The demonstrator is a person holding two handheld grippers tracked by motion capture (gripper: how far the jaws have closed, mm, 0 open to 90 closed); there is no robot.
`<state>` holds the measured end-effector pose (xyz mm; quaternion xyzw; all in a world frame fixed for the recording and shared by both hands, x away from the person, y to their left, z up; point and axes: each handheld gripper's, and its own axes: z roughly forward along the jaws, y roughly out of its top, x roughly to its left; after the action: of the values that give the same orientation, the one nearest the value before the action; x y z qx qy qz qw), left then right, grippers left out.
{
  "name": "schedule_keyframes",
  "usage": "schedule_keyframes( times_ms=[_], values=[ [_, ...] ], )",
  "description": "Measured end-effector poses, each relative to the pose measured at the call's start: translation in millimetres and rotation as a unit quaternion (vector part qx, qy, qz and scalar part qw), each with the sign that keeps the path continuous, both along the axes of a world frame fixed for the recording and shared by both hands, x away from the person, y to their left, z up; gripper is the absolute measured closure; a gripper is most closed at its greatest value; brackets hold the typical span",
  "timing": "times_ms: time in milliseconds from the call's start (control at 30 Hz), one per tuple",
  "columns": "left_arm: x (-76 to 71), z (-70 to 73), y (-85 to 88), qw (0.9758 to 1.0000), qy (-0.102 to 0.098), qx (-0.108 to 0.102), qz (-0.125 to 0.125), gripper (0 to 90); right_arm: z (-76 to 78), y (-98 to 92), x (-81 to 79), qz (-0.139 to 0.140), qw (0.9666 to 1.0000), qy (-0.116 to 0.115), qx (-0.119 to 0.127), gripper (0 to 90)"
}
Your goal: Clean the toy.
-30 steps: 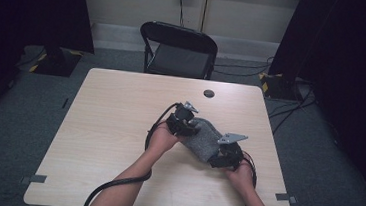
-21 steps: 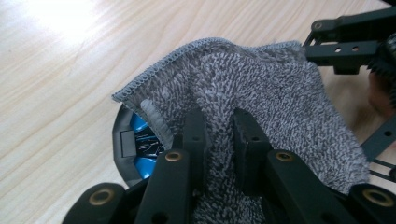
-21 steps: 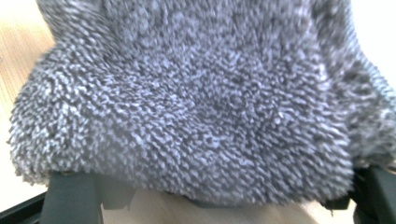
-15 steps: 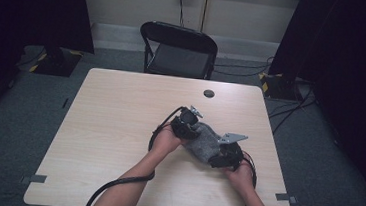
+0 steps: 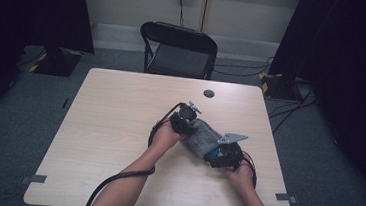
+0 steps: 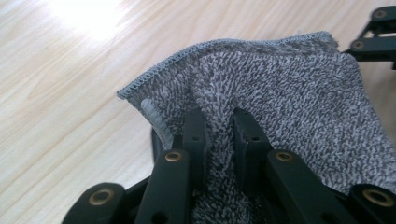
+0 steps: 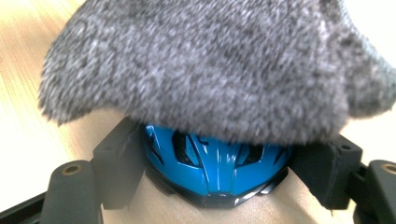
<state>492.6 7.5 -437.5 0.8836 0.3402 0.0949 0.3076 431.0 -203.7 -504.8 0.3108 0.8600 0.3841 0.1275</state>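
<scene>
A grey terry cloth lies stretched between my two grippers at the table's right middle. My left gripper is shut on the cloth's left end. In the left gripper view its jaws pinch a fold of the cloth at the left gripper. My right gripper is shut on a small glossy blue helmet-shaped thing. In the right gripper view the blue thing sits pressed between both pads of the right gripper. The cloth drapes over its top and hides the upper part.
The light wooden table has bare room to the left and front. A small black round disc lies near the far edge. A black folding chair stands behind the table. Cables trail off the front edge.
The left gripper has edged slightly to the right with the cloth end in it. The right gripper has kept still on the blue thing.
</scene>
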Motion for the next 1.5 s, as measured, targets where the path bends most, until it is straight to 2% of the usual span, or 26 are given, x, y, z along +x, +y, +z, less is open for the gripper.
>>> schedule_keyframes(
  times_ms=[333, 600, 733, 800, 1167, 1500],
  values=[
    [13.3, 2.1, 13.1, 0.9993, -0.006, 0.024, 0.029, 77.4, 0.0, -0.1, 0.3, 0.001, 1.0, 0.0, 0.0, 23.9],
    [18.2, -2.3, 23.6, 0.9987, 0.0, 0.022, 0.046, 77.4, 0.0, 0.0, 0.4, 0.002, 1.0, 0.0, 0.0, 24.0],
    [19.6, -2.2, 26.6, 0.9985, -0.006, 0.027, 0.048, 77.4, 0.0, 0.0, 0.4, 0.002, 1.0, 0.0, 0.0, 24.0],
    [21.3, -1.8, 29.5, 0.9981, -0.01, 0.028, 0.054, 77.4, 0.0, 0.0, 0.4, 0.002, 1.0, 0.0, 0.0, 24.0],
    [29.7, -6.8, 51.9, 0.9956, -0.003, 0.027, 0.089, 77.4, 0.0, 0.0, 0.4, 0.002, 1.0, 0.0, 0.0, 24.0],
    [30.6, -8.4, 70.4, 0.994, -0.001, 0.024, 0.107, 77.5, 0.0, 0.0, 0.4, 0.002, 1.0, 0.0, 0.0, 24.0]
  ],
)
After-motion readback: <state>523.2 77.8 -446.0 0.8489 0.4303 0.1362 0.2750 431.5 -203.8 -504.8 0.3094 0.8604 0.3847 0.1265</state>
